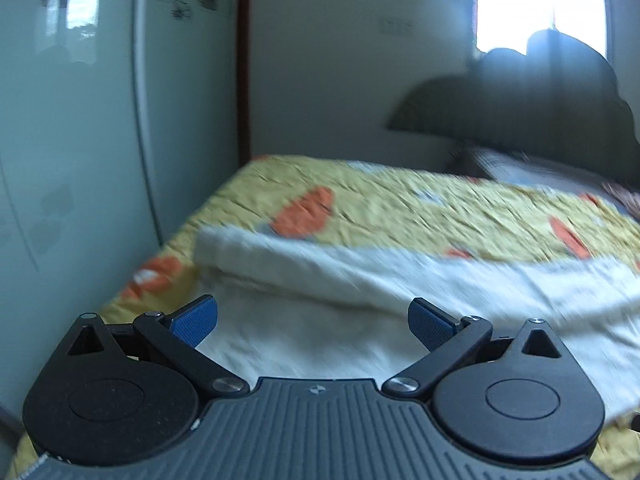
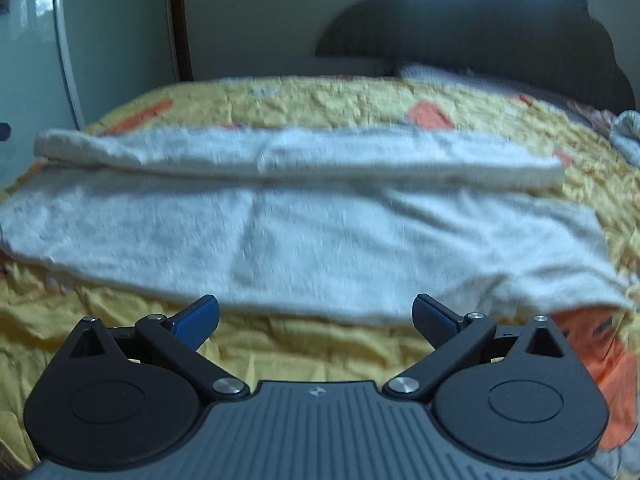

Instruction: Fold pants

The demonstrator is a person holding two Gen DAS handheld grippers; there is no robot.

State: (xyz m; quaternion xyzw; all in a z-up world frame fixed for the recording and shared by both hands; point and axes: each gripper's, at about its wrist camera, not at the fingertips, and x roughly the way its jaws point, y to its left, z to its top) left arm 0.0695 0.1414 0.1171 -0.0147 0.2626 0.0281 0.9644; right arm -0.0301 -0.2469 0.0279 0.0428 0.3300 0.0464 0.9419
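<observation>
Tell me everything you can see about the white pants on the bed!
The white pants look soft and fuzzy, like fleece. They lie flat across the yellow and orange bedspread, stretched sideways, with a long strip along the far side folded over on top. Nothing grips them: the right gripper and left gripper are both open.

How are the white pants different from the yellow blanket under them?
The pants are plain white; the blanket is yellow with orange patches. The pants are smaller and lie on top; the blanket spreads out wider underneath. One long edge of the pants is folded over; the blanket lies spread out and crinkly. Both are cloth.
</observation>
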